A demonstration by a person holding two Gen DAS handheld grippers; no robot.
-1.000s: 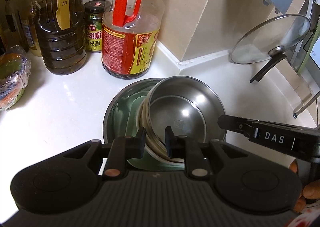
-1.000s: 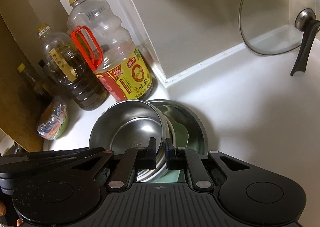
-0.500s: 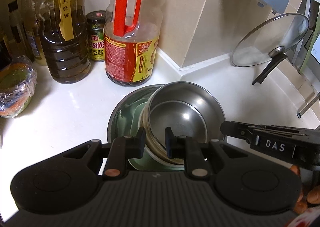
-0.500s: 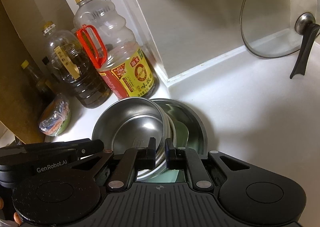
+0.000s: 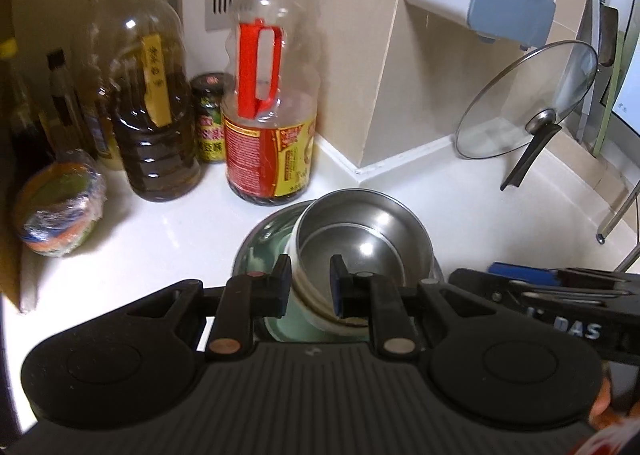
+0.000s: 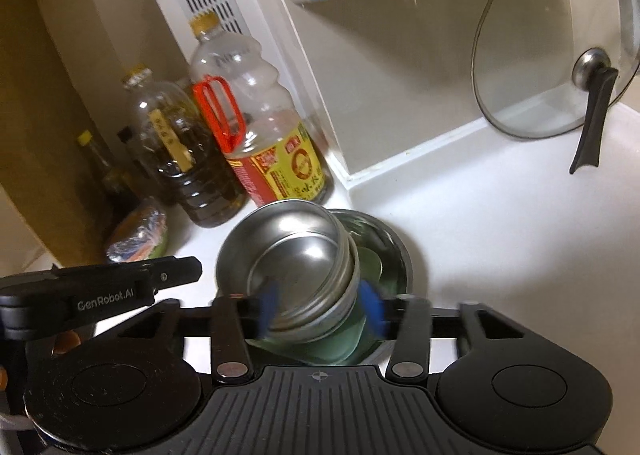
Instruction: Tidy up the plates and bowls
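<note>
A stack of steel bowls (image 5: 360,243) sits tilted inside a larger steel basin (image 5: 260,243) that also holds a pale green plate (image 5: 292,321). My left gripper (image 5: 310,285) is shut on the near rim of the bowl stack. In the right wrist view the bowl stack (image 6: 292,255) leans in the basin (image 6: 394,251) over the green plate (image 6: 344,339). My right gripper (image 6: 320,309) is open, its blue-padded fingers spread either side of the stack's right rim.
Oil and sauce bottles (image 5: 268,103) and a jar (image 5: 210,117) stand at the back left. A wrapped bowl (image 5: 60,209) sits at far left. A glass pot lid (image 5: 528,103) leans on the wall at right. White counter (image 5: 480,207) lies around the basin.
My right gripper has opened off the bowl stack's rim. Both views have pulled up and back, so the bottles show more fully. The left gripper stays shut on the rim.
</note>
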